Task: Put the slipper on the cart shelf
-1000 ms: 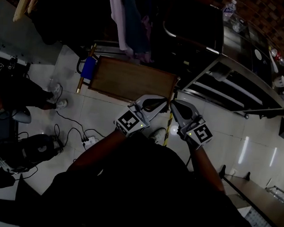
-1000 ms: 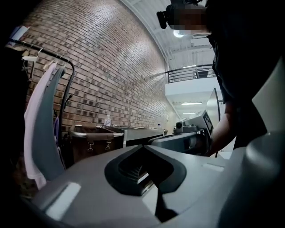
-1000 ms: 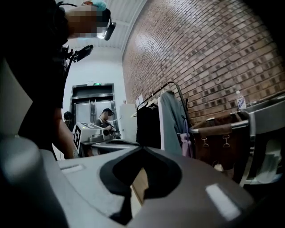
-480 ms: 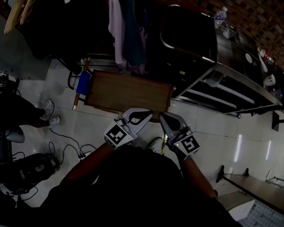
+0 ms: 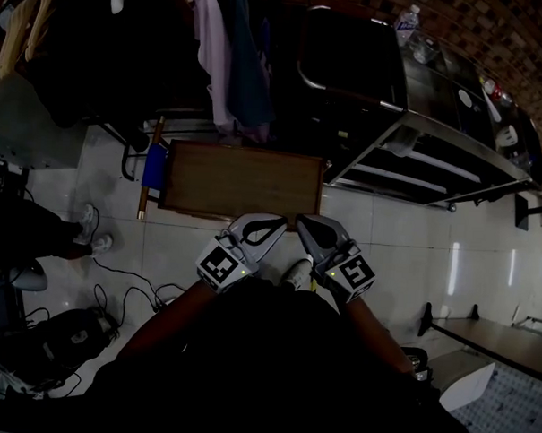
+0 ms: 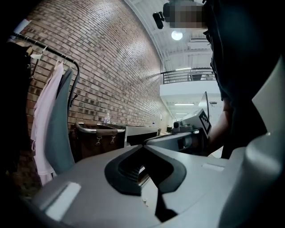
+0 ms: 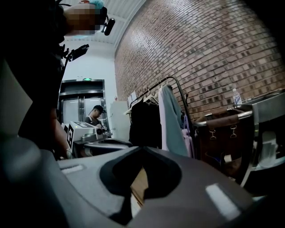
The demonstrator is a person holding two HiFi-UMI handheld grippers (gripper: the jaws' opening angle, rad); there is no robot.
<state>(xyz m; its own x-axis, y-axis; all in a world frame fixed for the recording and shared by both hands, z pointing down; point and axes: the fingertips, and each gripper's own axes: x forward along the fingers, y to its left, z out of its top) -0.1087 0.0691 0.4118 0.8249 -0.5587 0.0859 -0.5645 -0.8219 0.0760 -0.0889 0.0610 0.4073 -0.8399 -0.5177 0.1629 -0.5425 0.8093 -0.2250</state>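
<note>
My left gripper (image 5: pixel 278 224) and right gripper (image 5: pixel 303 223) are held side by side close to my body, over the tiled floor. Both are shut and hold nothing. The left gripper view shows the left gripper (image 6: pixel 143 147) with its jaws meeting, and the right gripper (image 7: pixel 141 149) looks the same in its own view. The metal cart (image 5: pixel 435 164) with its open shelves stands ahead to the right. A pale shoe-like shape (image 5: pixel 297 273) lies on the floor under the grippers. I cannot tell if it is the slipper. A pale thing (image 5: pixel 398 143) sits on a cart shelf.
A low brown wooden board (image 5: pixel 241 183) lies on the floor just ahead, with a blue object (image 5: pixel 155 166) at its left end. Garments (image 5: pixel 220 56) hang from a rack behind it. Cables (image 5: pixel 125 276) and dark gear (image 5: pixel 59 341) crowd the floor at left, and a bottle (image 5: pixel 406 20) stands on the cart top.
Both grippers have drifted together down and to the left in the head view, staying shut and side by side. The board and cart now sit a little higher in the picture.
</note>
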